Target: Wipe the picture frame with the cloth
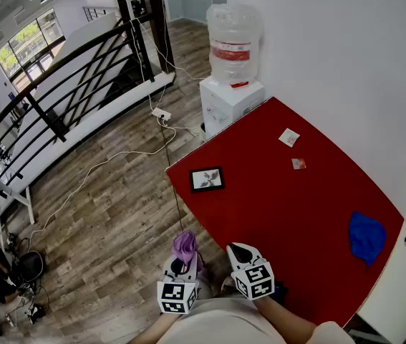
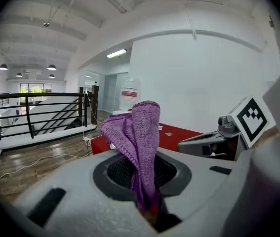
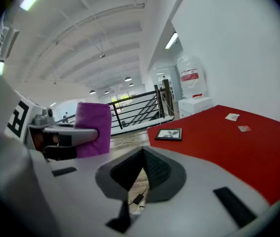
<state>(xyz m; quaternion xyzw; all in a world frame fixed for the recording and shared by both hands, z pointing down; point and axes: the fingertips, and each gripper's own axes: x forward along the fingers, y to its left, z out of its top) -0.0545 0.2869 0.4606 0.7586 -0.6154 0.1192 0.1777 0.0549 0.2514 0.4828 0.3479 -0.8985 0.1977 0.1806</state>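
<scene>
A small black picture frame (image 1: 207,179) lies flat near the left corner of the red table (image 1: 288,206); it also shows in the right gripper view (image 3: 169,134). My left gripper (image 1: 182,263) hovers off the table's near edge, over the floor, shut on a purple cloth (image 1: 185,246). The purple cloth (image 2: 139,132) stands up out of the left gripper's (image 2: 147,201) jaws. My right gripper (image 1: 240,250) is beside it at the table's near edge. In its own view the right gripper (image 3: 142,151) is shut, tips touching, with nothing held. Both grippers are well short of the frame.
A blue cloth (image 1: 366,236) lies at the table's right end. Two small cards (image 1: 288,137) (image 1: 298,163) lie near the far wall side. A water dispenser (image 1: 233,70) stands past the table's far corner. Cables (image 1: 117,156) run across the wooden floor; a black railing (image 1: 66,84) is at left.
</scene>
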